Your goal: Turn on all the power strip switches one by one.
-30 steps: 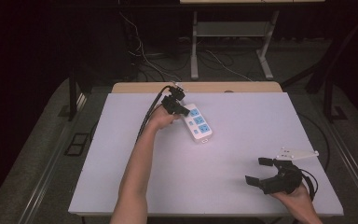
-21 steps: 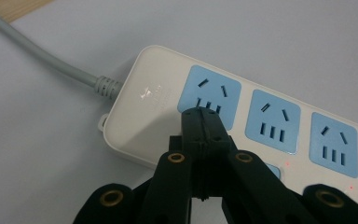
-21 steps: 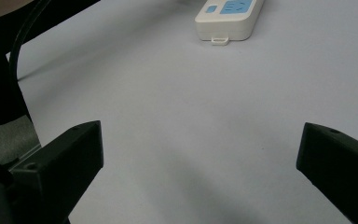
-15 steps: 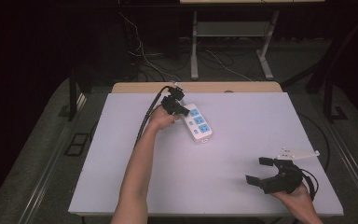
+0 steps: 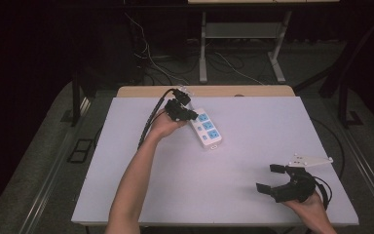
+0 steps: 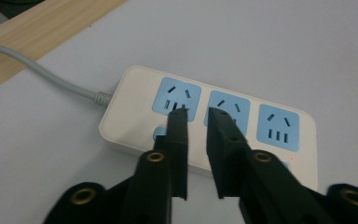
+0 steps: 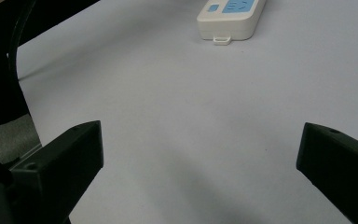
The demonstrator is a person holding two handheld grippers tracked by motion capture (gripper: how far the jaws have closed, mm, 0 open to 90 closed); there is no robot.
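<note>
The left gripper (image 5: 189, 115) is held over the cord end of the white power strip (image 5: 206, 128) at the table's (image 5: 253, 141) far middle, jaws nearly together with nothing between them, probably to press its switch. The forearm is stretched forward. At the near right corner, the right gripper (image 5: 271, 178) is rested wide open, well apart.

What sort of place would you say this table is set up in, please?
Probably a lab or recording workspace: a plain white table under dark surroundings, loose cables on the grey floor behind, a metal-legged desk frame beyond, and only a white power strip laid out.
</note>
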